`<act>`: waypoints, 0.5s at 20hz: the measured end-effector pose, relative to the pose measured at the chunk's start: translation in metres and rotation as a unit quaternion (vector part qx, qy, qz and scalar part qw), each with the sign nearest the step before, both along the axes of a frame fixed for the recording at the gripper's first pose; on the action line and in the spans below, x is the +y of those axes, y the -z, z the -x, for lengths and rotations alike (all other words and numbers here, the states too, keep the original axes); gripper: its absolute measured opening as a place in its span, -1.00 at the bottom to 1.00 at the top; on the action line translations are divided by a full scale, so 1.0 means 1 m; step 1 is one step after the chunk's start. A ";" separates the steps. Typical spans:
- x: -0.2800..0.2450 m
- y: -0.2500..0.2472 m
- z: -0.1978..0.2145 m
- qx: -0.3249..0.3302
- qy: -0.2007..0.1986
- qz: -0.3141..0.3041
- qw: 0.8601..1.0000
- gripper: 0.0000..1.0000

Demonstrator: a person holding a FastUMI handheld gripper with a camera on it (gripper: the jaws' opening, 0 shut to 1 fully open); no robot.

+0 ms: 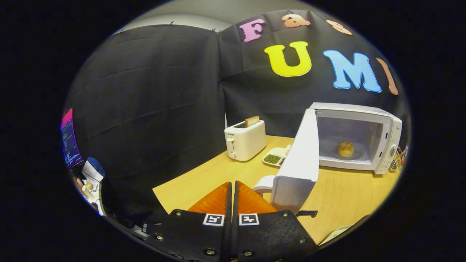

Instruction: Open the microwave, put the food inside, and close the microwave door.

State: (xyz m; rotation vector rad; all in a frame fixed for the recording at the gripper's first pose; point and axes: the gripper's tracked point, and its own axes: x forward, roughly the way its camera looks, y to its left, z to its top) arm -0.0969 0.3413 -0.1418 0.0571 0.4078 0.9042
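The gripper (pixel 233 189) is seen with its two fingers brought together, nothing held between them, only a thin slit left. The microwave (pixel 358 136) stands at about two o'clock from the fingertips, well beyond them on the wooden table (pixel 349 196), and its door (pixel 300 160) is swung wide open toward the gripper, the free edge lying just ahead and to the right of the fingers. The food (pixel 346 148), a round bun, is already set on the turntable inside the cavity. The step in hand is therefore judged to be the closing of the door. This would best be done with the fingers kept closed and used as a blunt pusher: the outer face of the door should be met near its free edge, far from the hinge, and swept along an arc toward one o'clock until the latch is caught. A steady, moderate push is advised, so that the microwave is not slid along the table. A white cup-like object (pixel 264 183) stands just beside the door's lower edge and should be cleared. A toaster (pixel 244 140) with a slice of bread and a small tray (pixel 275 157) of green beans stand at twelve o'clock, outside the door's sweep.
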 end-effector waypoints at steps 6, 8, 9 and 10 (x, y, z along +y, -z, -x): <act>-0.045 -0.005 -0.016 -0.010 0.031 0.012 0.999 -0.99; -0.065 -0.004 -0.027 -0.006 0.054 0.010 0.998 -0.99; -0.075 -0.002 -0.034 -0.003 0.066 0.011 0.998 -0.99; -0.084 0.001 -0.040 0.001 0.079 0.014 0.997 -0.99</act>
